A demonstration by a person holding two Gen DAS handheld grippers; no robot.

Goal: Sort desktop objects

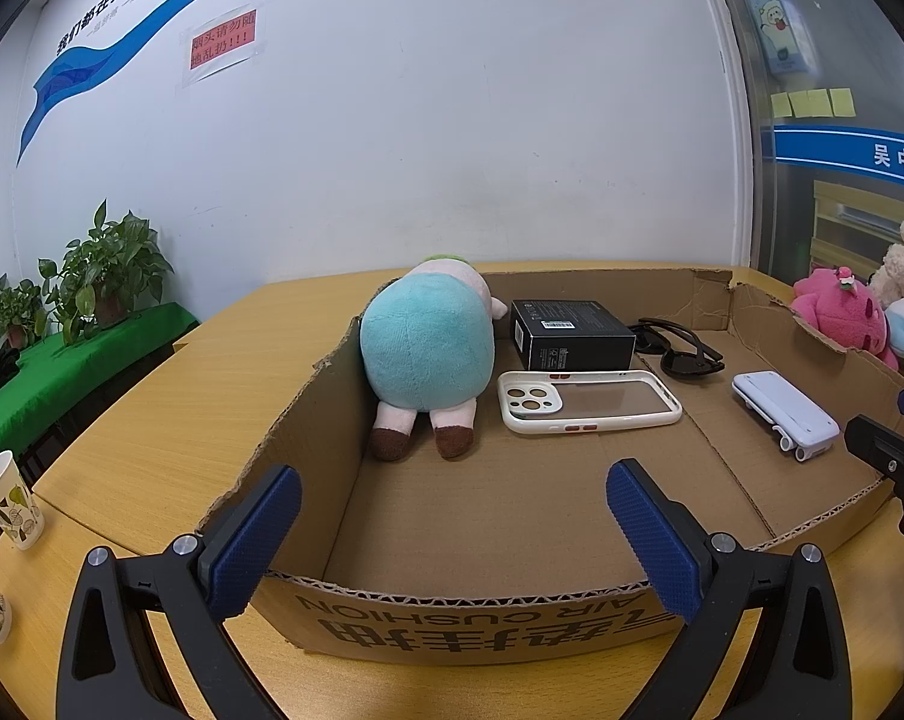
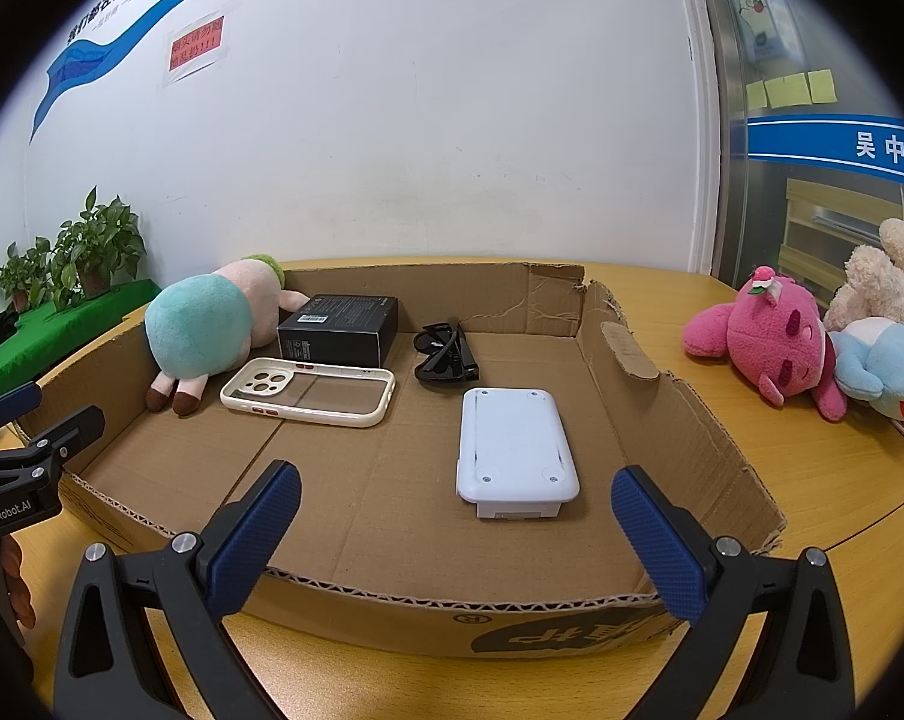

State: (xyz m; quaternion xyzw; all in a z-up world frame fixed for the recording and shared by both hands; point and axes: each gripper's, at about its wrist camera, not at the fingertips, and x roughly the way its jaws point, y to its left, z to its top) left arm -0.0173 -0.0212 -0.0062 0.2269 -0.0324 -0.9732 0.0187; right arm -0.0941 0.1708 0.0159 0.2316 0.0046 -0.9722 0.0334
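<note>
Yellow wooden table (image 2: 811, 480) holds a low brown cardboard box (image 2: 679, 420). Inside it, from the left, lie a soft blue and pink plush toy (image 2: 203, 330), a black cardboard box (image 2: 338, 330), a cream phone case (image 2: 311, 390), dark sunglasses (image 2: 446, 354) and a white plastic device (image 2: 514, 447), maybe a stand. Beside the box sits a pink plush toy (image 2: 769, 342). The left gripper (image 1: 452, 534) and right gripper (image 2: 454, 534) hover at the near edge, fingers wide apart, holding nothing.
</note>
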